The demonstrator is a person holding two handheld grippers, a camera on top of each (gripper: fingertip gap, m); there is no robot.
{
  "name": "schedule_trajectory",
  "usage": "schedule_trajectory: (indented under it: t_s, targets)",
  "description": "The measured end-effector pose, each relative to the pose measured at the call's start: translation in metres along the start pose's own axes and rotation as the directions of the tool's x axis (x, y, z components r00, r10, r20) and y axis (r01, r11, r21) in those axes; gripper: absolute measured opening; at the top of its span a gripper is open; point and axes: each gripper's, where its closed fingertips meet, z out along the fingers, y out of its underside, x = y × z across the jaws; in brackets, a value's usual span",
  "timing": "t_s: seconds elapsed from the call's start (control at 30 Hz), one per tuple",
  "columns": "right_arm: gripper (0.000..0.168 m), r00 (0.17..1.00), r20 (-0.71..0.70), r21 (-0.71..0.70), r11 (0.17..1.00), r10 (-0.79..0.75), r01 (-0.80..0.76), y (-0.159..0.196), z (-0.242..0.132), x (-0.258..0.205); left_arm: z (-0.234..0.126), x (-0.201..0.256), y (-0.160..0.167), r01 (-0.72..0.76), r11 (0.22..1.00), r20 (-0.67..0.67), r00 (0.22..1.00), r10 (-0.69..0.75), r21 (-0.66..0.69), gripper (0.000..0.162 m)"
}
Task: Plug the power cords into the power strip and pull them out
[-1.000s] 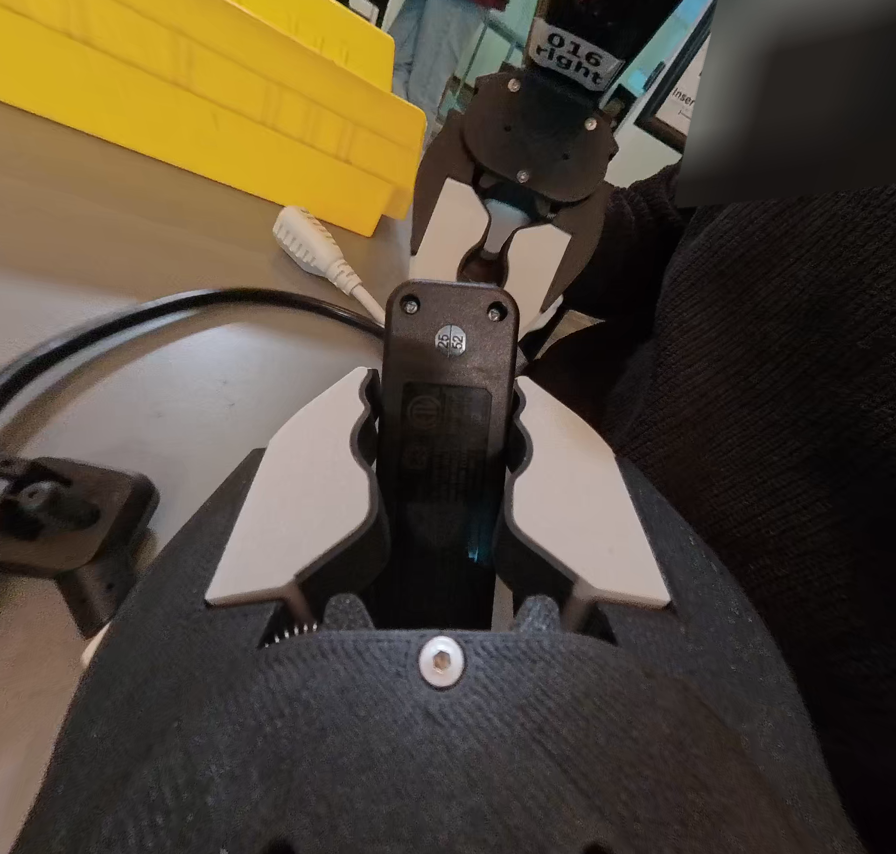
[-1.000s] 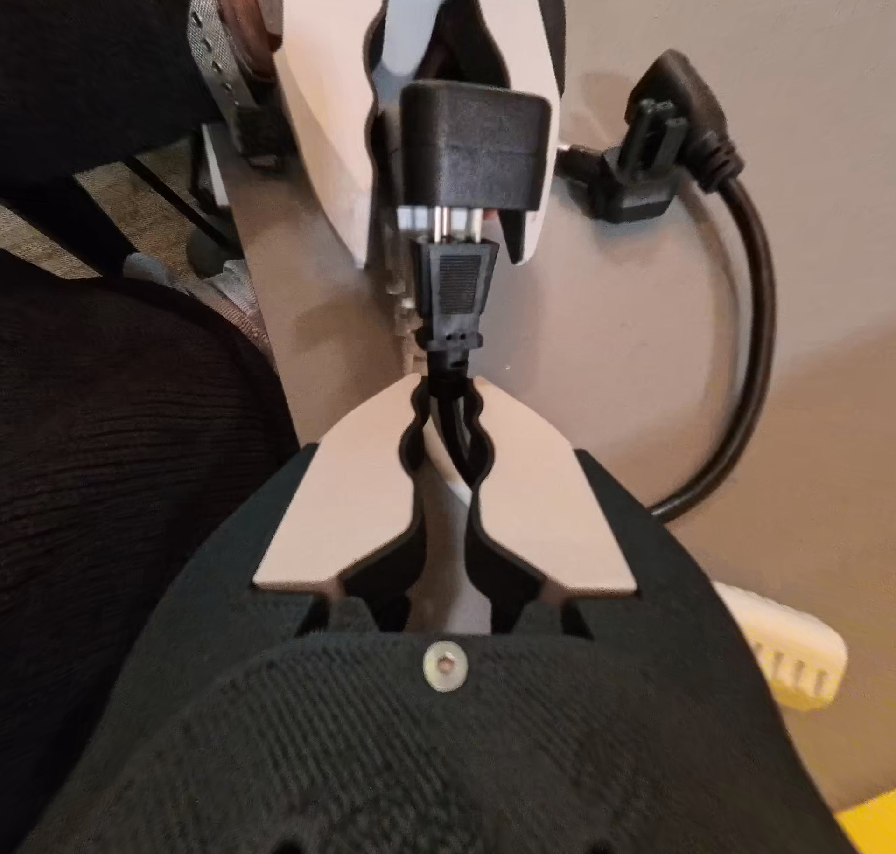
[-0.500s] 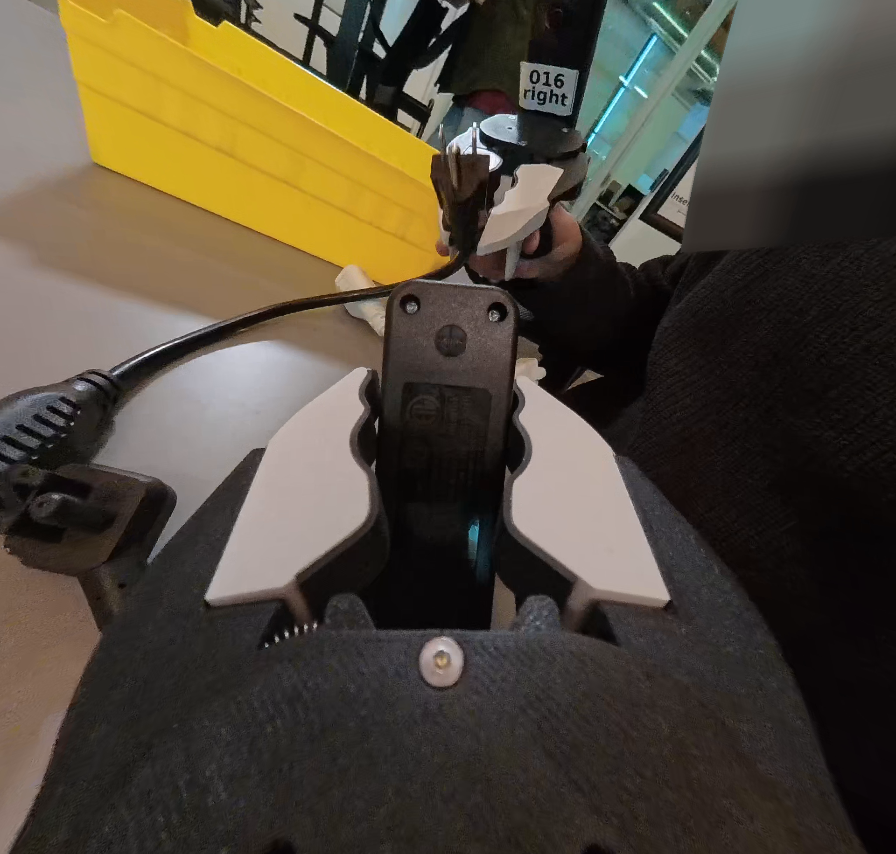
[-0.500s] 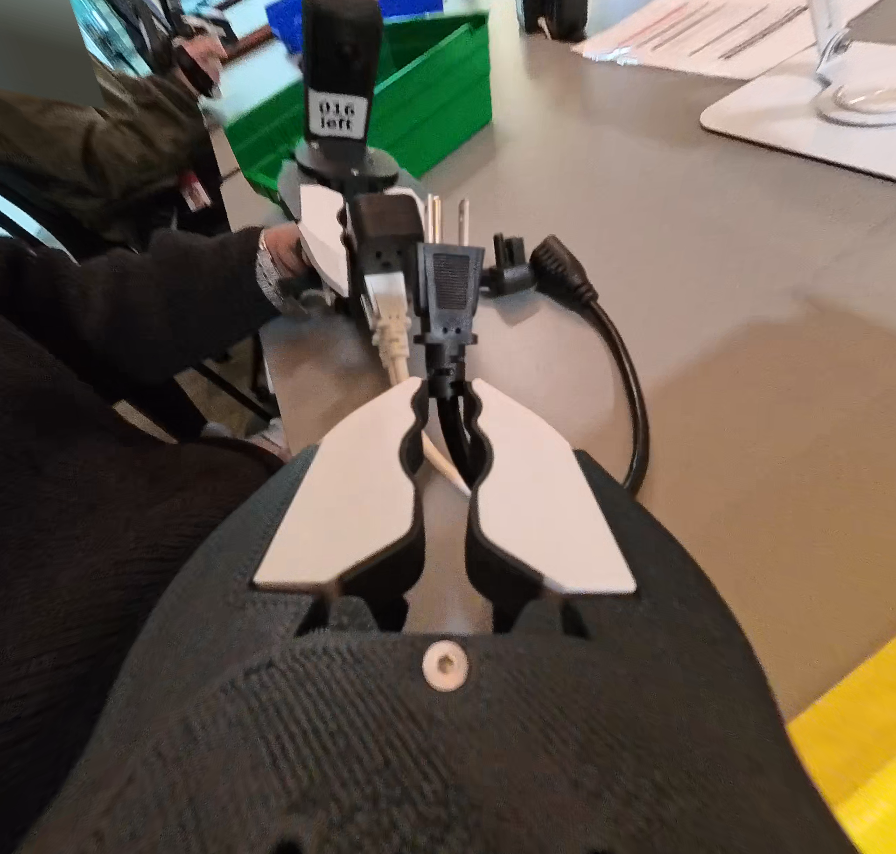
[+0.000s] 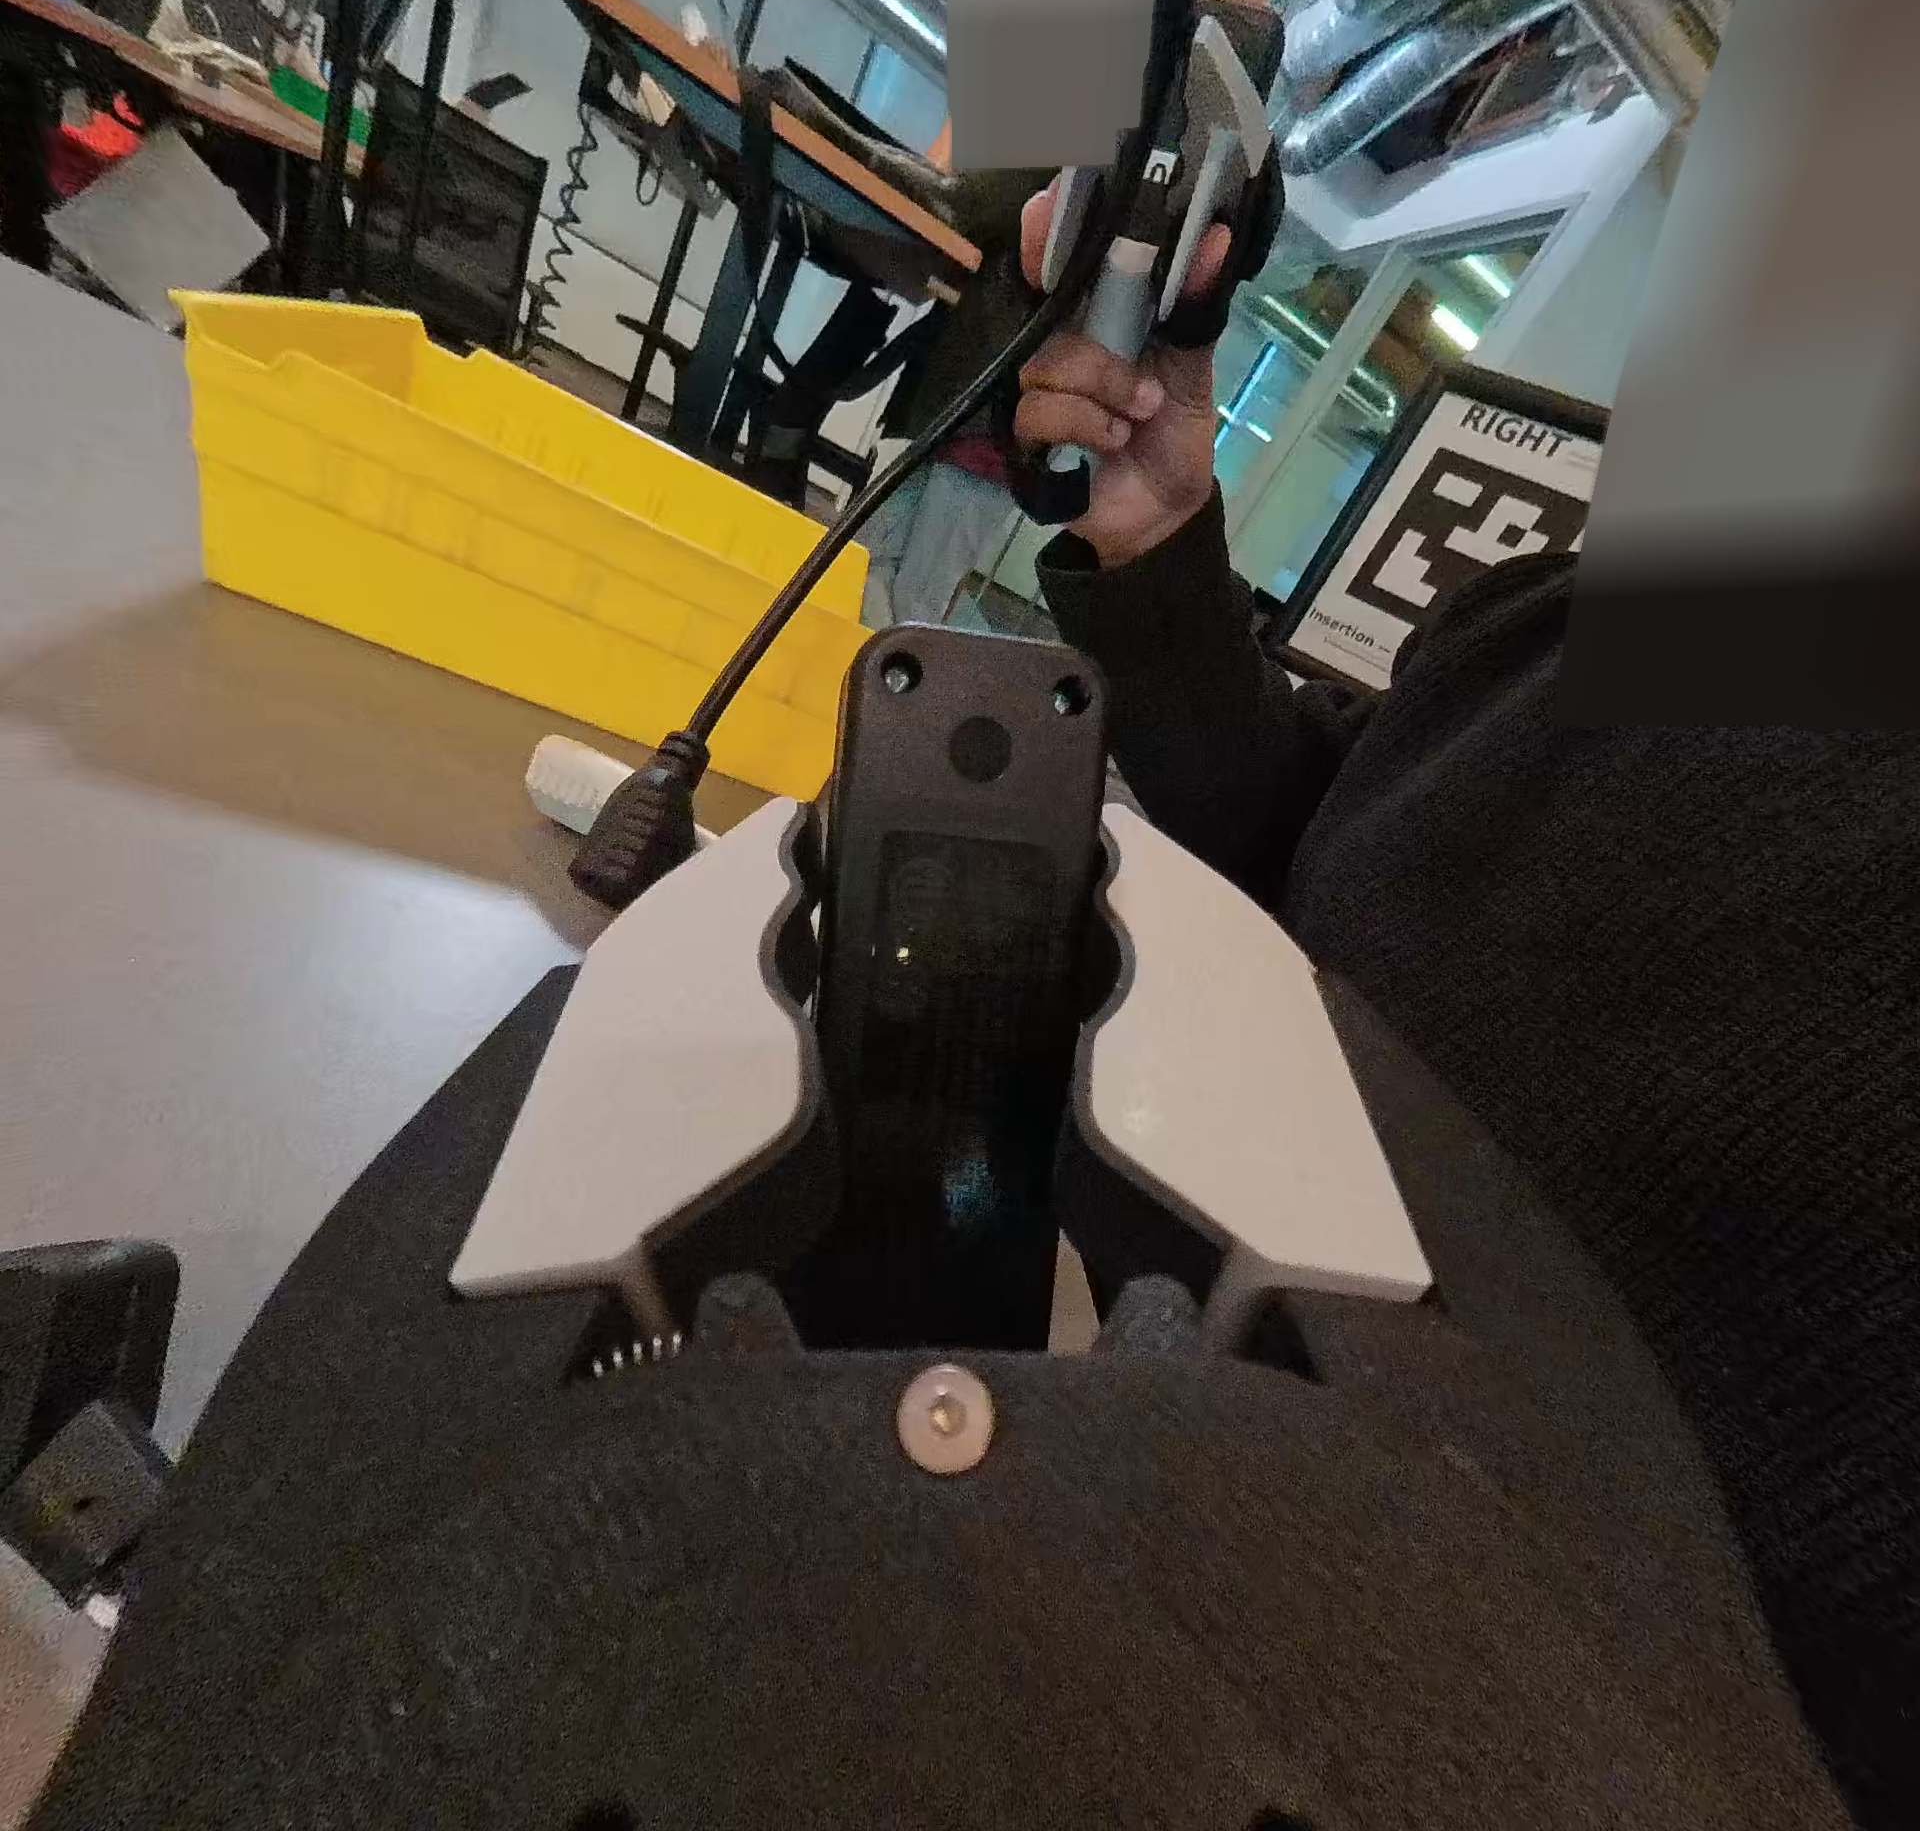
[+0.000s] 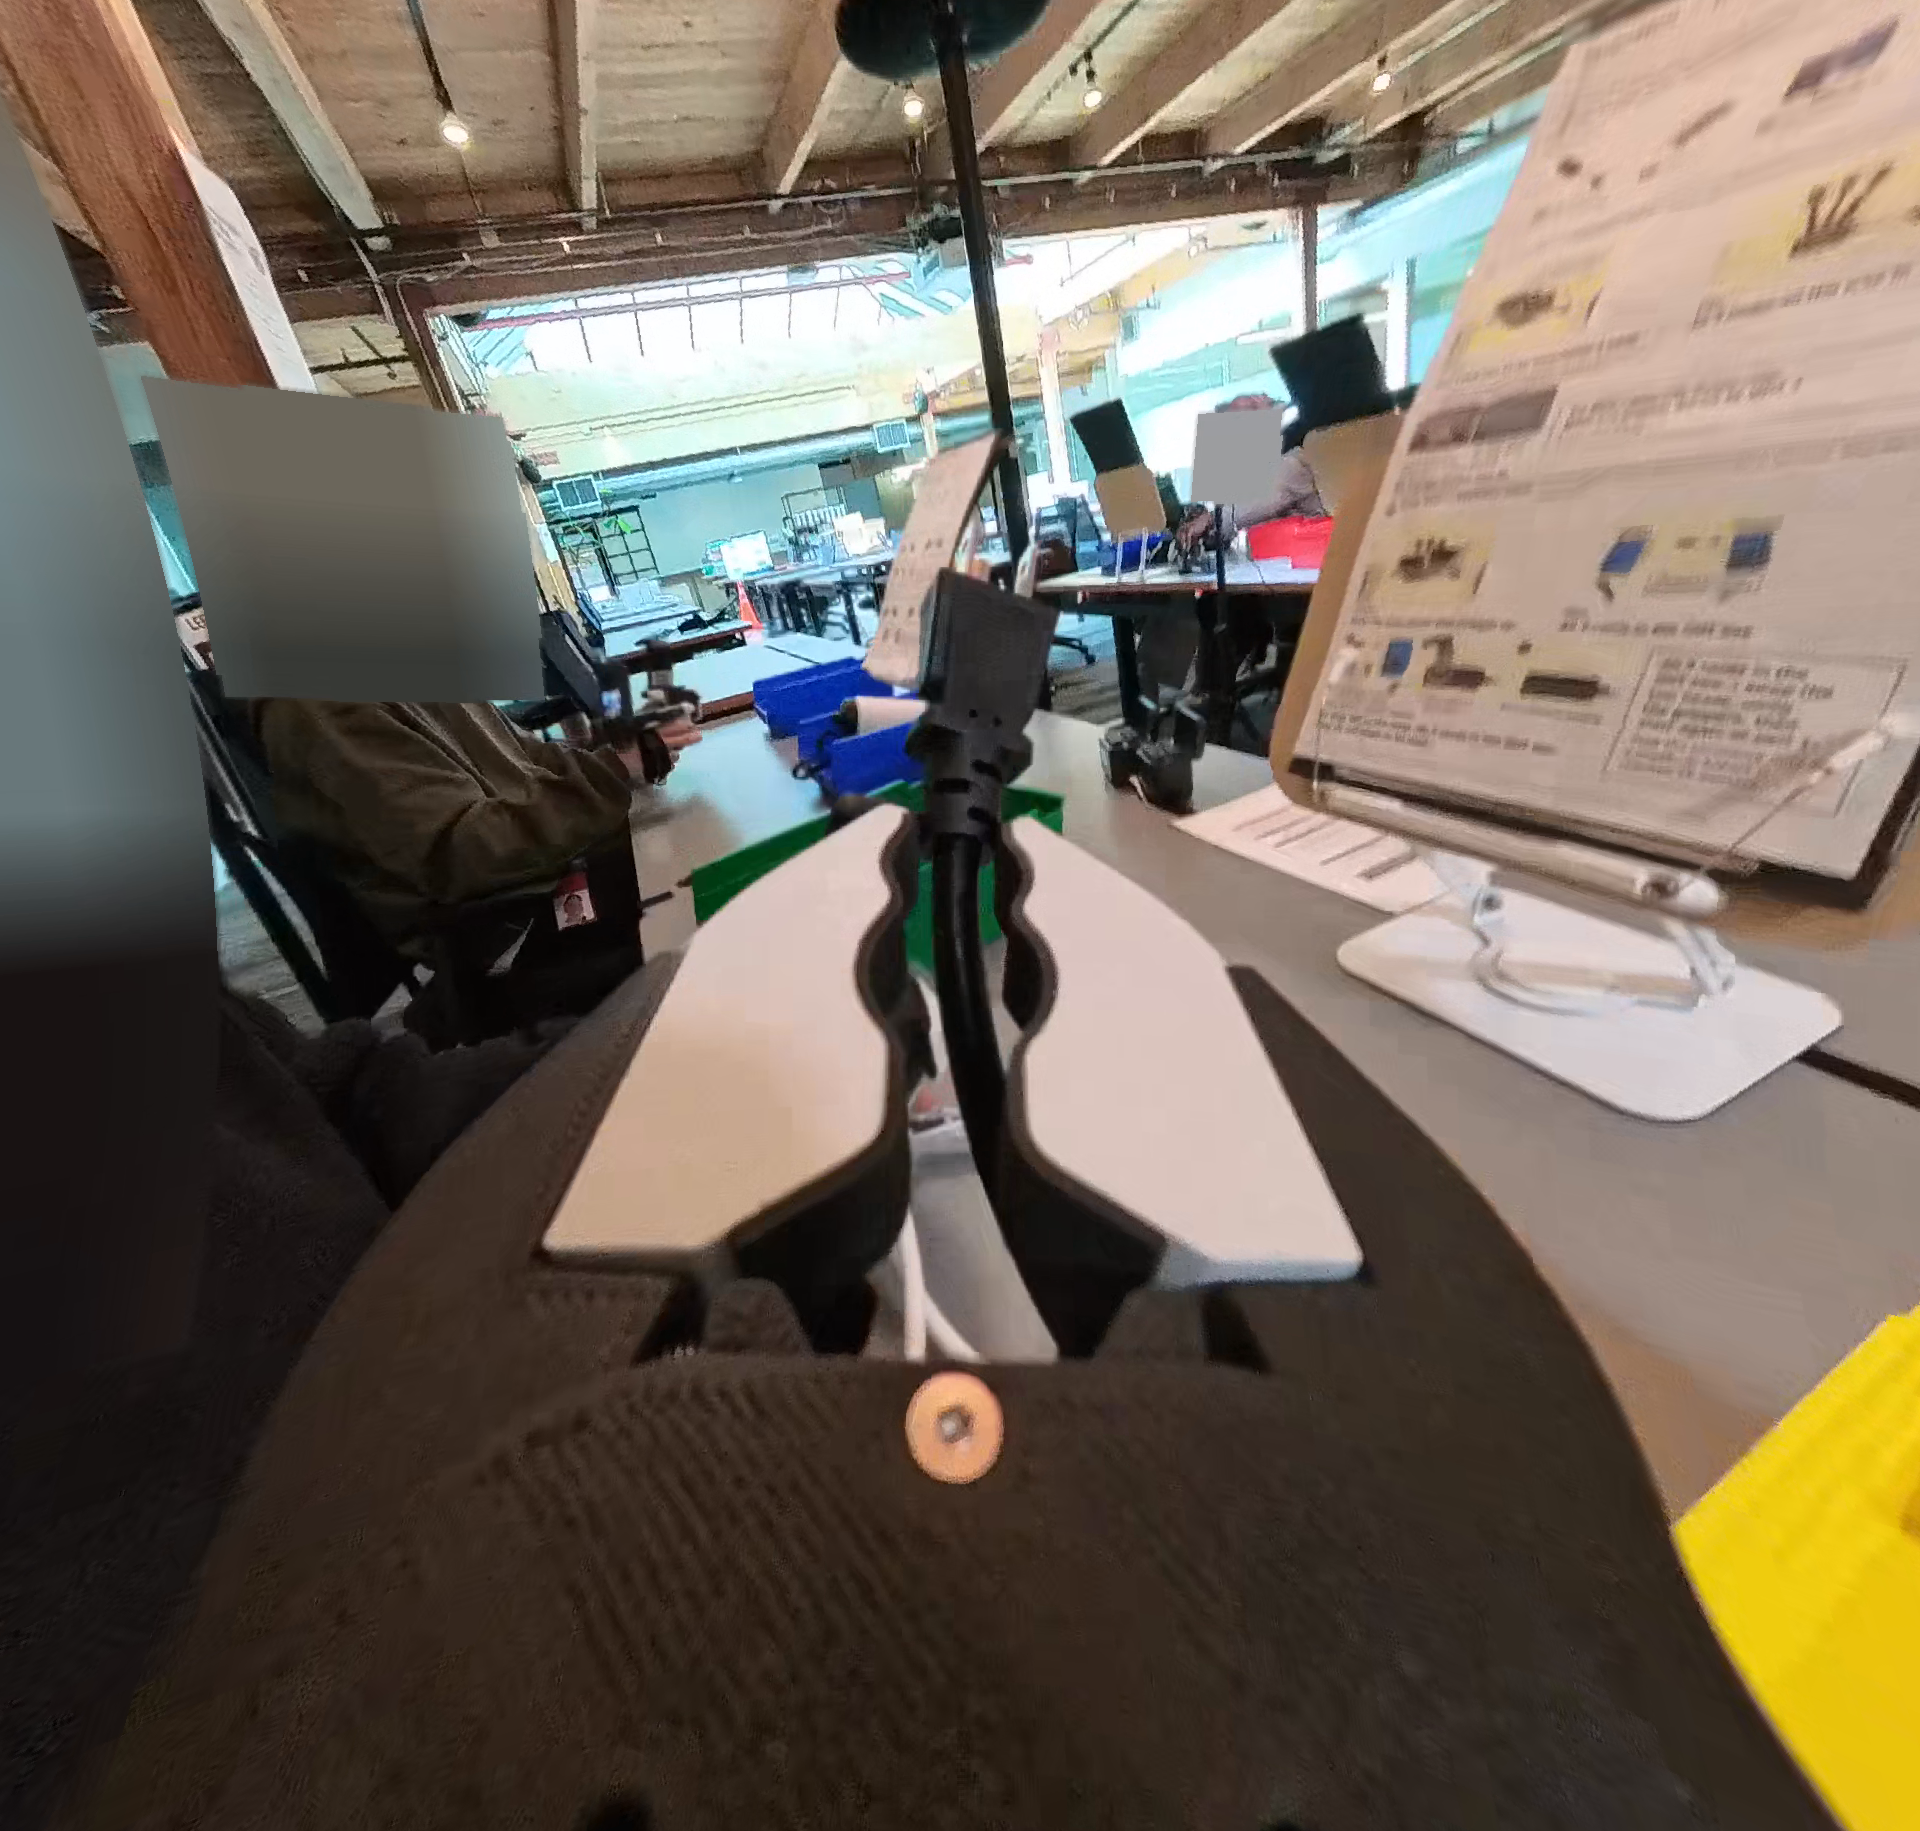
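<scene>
In the left wrist view my left gripper [image 5: 951, 825] is shut on the black power strip [image 5: 961, 908], held upright with its back face toward the camera. My right gripper [image 5: 1153, 192] shows high above it in a hand, well clear of the strip. In the right wrist view my right gripper [image 6: 961, 836] is shut on the black power cord [image 6: 961, 971] just below its plug [image 6: 982, 659], which points up and away in the air. The cord hangs down to its far connector [image 5: 644, 825] on the table. A white cord end [image 5: 571, 784] lies behind that connector.
A yellow bin [image 5: 499, 534] stands at the back of the grey table [image 5: 260, 1002]. A black angled plug [image 5: 73, 1366] lies at the left edge. A stand with an instruction sheet [image 6: 1621, 534] is on the right, and green [image 6: 758, 877] and blue [image 6: 831, 701] bins lie beyond. A person [image 6: 436, 815] sits at the left.
My right gripper has pulled the black plug out of the strip and lifted it high and away. The cord now hangs off the table. My left gripper still holds the strip.
</scene>
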Motion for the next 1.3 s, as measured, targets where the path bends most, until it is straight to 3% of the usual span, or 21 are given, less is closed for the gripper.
schedule_trajectory:
  t_s: [0.27,0.43,0.47,0.53,0.67,0.87,1.0,1.23,1.3]
  targets:
    - [0.014,0.985,-0.071,0.125,0.978,-0.156,0.164,-0.114,-0.020,0.006,-0.001,0.009,0.002,-0.029,0.999,0.049,0.998,0.030,-0.013,0.048]
    - [0.014,0.939,-0.233,0.113,0.952,-0.253,0.284,-0.145,-0.050,0.028,-0.006,0.006,-0.002,-0.004,0.999,0.061,0.998,0.002,0.038,0.048]
    - [0.022,0.928,-0.267,0.110,0.948,-0.262,0.299,-0.147,-0.057,0.034,-0.006,0.005,-0.003,0.003,0.999,0.061,0.998,-0.006,0.049,0.049]
    - [0.018,0.907,-0.328,0.111,0.943,-0.264,0.314,-0.145,-0.069,0.047,-0.008,0.003,-0.005,0.018,0.998,0.067,0.998,-0.022,0.066,0.048]
    - [0.014,0.877,-0.424,0.087,0.954,-0.225,0.287,-0.113,-0.087,0.085,-0.009,-0.002,-0.005,0.033,0.996,0.080,0.996,-0.040,0.083,0.048]
    - [0.014,0.851,-0.518,0.088,0.984,-0.087,0.154,-0.037,-0.111,0.145,-0.008,-0.006,0.000,0.063,0.996,0.083,0.994,-0.069,0.070,0.048]
    - [0.015,0.838,-0.545,0.099,0.990,-0.029,0.098,0.007,-0.124,0.154,-0.008,-0.007,0.000,0.065,0.995,0.085,0.994,-0.071,0.070,0.048]
    - [0.017,0.745,-0.639,-0.312,0.950,-0.192,-0.023,0.111,-0.129,0.159,-0.010,-0.011,0.001,0.082,0.994,0.088,0.992,-0.089,0.078,0.048]
    - [0.037,0.716,-0.669,-0.360,0.929,-0.197,-0.081,0.126,-0.135,0.164,-0.009,-0.010,0.001,0.076,0.994,0.088,0.993,-0.082,0.073,0.048]
